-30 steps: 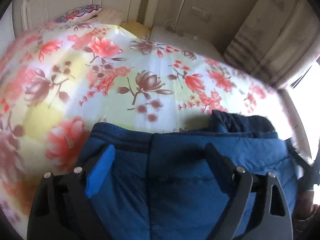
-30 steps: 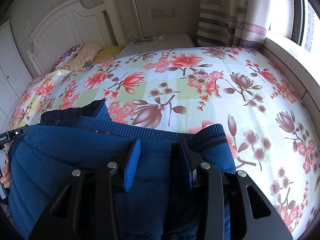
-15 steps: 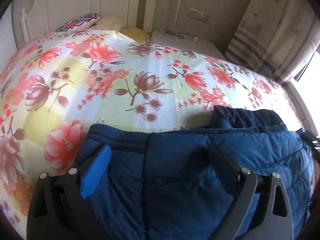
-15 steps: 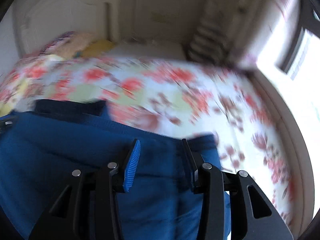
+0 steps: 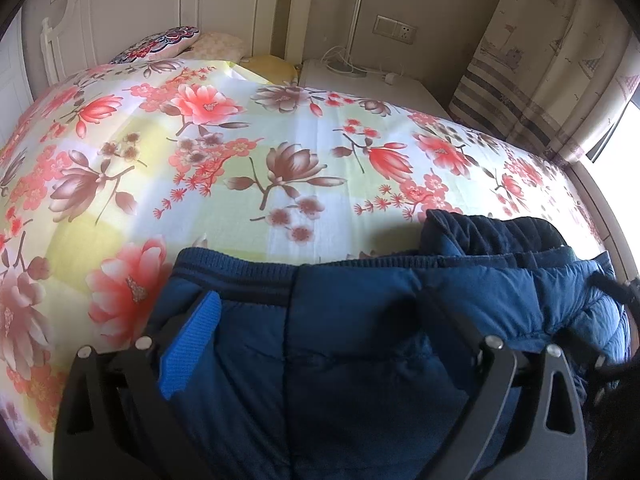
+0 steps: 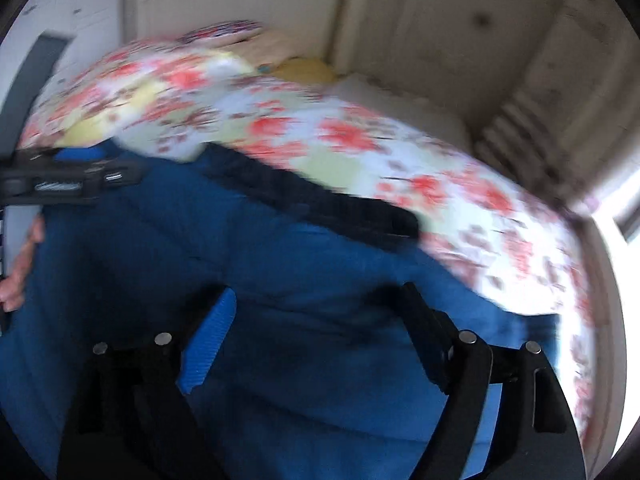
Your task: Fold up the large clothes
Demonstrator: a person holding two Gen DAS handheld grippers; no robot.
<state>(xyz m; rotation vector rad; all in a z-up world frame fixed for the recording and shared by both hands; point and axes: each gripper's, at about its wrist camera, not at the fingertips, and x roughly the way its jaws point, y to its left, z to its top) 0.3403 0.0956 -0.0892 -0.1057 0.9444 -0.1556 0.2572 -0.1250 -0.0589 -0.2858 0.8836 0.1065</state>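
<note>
Right gripper (image 6: 316,328) had just been opening: a second earlier its jaws were pinched narrow on a fold of the jacket (image 6: 280,280), and now they stood wide apart with blue quilted cloth lying between them but no pad pressing on it. Judged as a release, nothing held. The right wrist view was heavily blurred and the bed (image 6: 400,148) sat at a different slant than before, so the hand appeared to have swung sideways and rolled as it let go. Left gripper (image 5: 316,320) had also widened over the same second and stood about as far open as it goes, straddling the jacket (image 5: 360,340) near its ribbed hem, pads clear of the fabric; its view had hardly shifted. In the right wrist view the left gripper body and the fingers of the person's hand (image 6: 24,264) showed at the left edge, beside the jacket. The jacket lay on the near part of the bed (image 5: 280,152), doubled over, the dark collar bunched at its far right edge and the hem running straight along the far side. Reading: one fold looked laid down and both grippers freed. Next move would likely need a fresh grasp on an outer edge. Whether the fold lay square could not be told from the blurred frame.
</note>
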